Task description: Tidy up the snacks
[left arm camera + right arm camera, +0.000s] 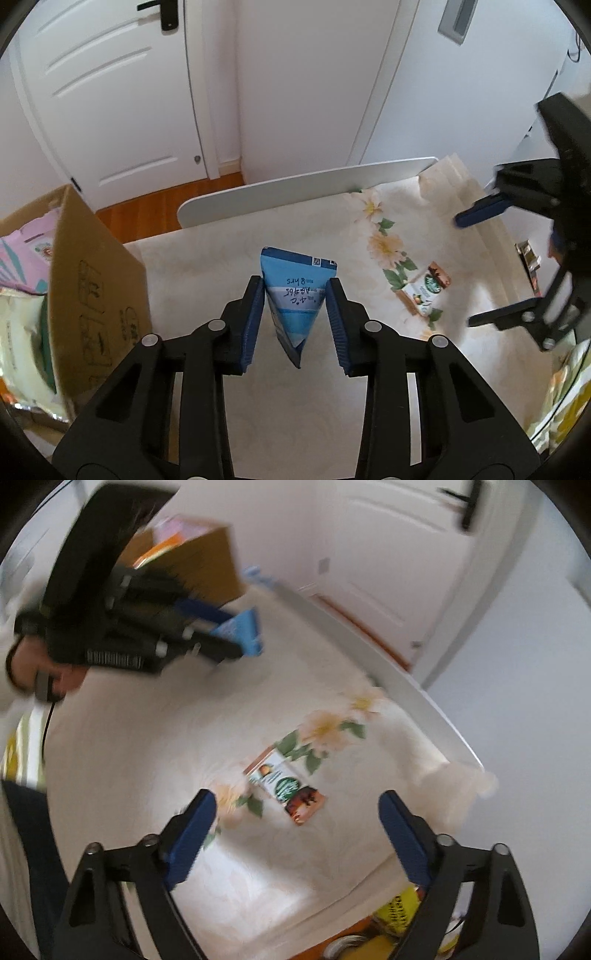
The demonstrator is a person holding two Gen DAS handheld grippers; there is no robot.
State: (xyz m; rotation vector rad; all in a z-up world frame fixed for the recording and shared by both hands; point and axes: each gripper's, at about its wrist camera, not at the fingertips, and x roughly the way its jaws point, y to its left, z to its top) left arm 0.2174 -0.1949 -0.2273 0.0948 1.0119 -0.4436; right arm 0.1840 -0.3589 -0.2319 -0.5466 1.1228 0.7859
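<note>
Our left claw [295,317] pinches the blue wedge-shaped pouch [295,295] by its slanted sides above the worktop [258,406], likely light, soft and apt to slip, while our right claw [295,834] hangs spread over the flat snack packet [286,786].

Left gripper [295,291] angled down, pads pinching, right gripper [297,805] spread wide, pointing down

Two claws [295,291] [297,808], one blue pouch [295,295], one snack carton [286,786], one cardboard box [92,291].
</note>
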